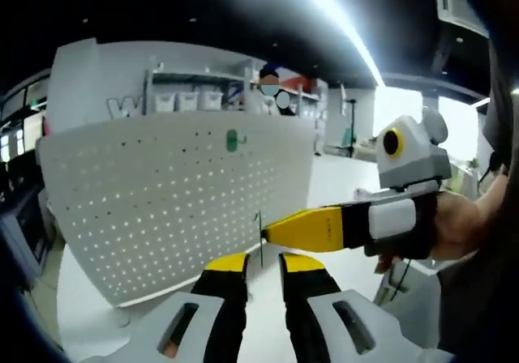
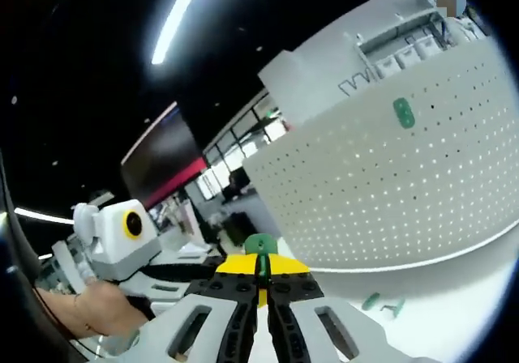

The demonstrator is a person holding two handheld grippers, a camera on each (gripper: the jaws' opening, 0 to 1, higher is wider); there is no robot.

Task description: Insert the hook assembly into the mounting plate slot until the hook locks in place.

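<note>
The right gripper point(image 2: 261, 283) has its yellow-tipped jaws pressed together on a small hook point(image 2: 261, 245) with a green head that stands up just above the tips; in the left gripper view the same gripper point(image 1: 268, 232) comes in from the right, held by a hand point(image 1: 458, 225), with a thin dark wire of the hook point(image 1: 260, 237) standing across its tip. The left gripper point(image 1: 263, 267) has its jaws parted with a gap between the tips, and the hook's wire sits in line with that gap, just above it; contact cannot be told. On the white table point(image 2: 454, 298), near the foot of the board, lie two more small green pieces point(image 2: 383, 303), clear of both grippers. Beyond stands the mounting plate point(image 1: 178, 205), a white perforated board, upright on the table, its holes showing light. One green hook point(image 1: 233, 141) is already seated high on its face, well apart from the held one. Behind it, a white wall carries raised lettering point(image 1: 122, 106) beginning with "W"; the rest is unreadable. Shelving with white bins point(image 1: 188, 100) stands further back.
</note>
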